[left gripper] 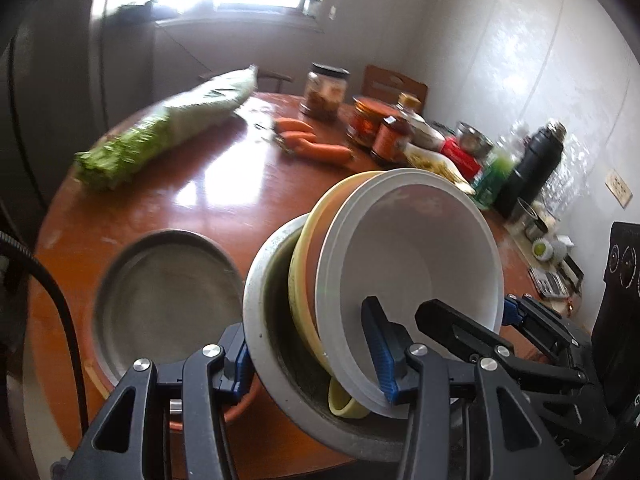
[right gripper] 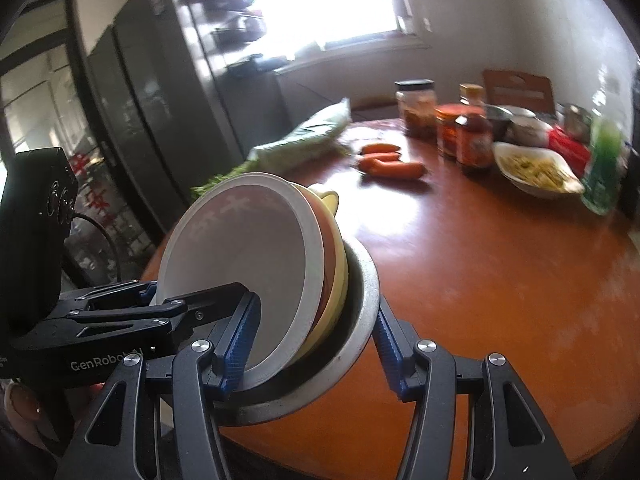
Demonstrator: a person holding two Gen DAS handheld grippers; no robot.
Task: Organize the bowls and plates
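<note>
1. Between my left gripper (left gripper: 316,364) fingers, the nested stack's near rims are clamped: metal bowl (left gripper: 264,344), yellow bowl (left gripper: 306,280), white bowl (left gripper: 404,256).
2. My right gripper (right gripper: 314,344) clamps the same tilted stack from the opposite side.
3. Left of it, a metal plate (left gripper: 168,300) lies flat on the table (left gripper: 192,200).

A round reddish-brown table (right gripper: 500,280) carried everything. At its far edge a bagged leafy cabbage (left gripper: 168,128) lay lengthwise, and three carrots (left gripper: 312,142) lay beside it. Along the table's wall side stood a dark-lidded jar (left gripper: 325,90), red-labelled sauce bottles (right gripper: 472,140), a green bottle (right gripper: 604,160) and a black flask (left gripper: 534,164).
</note>
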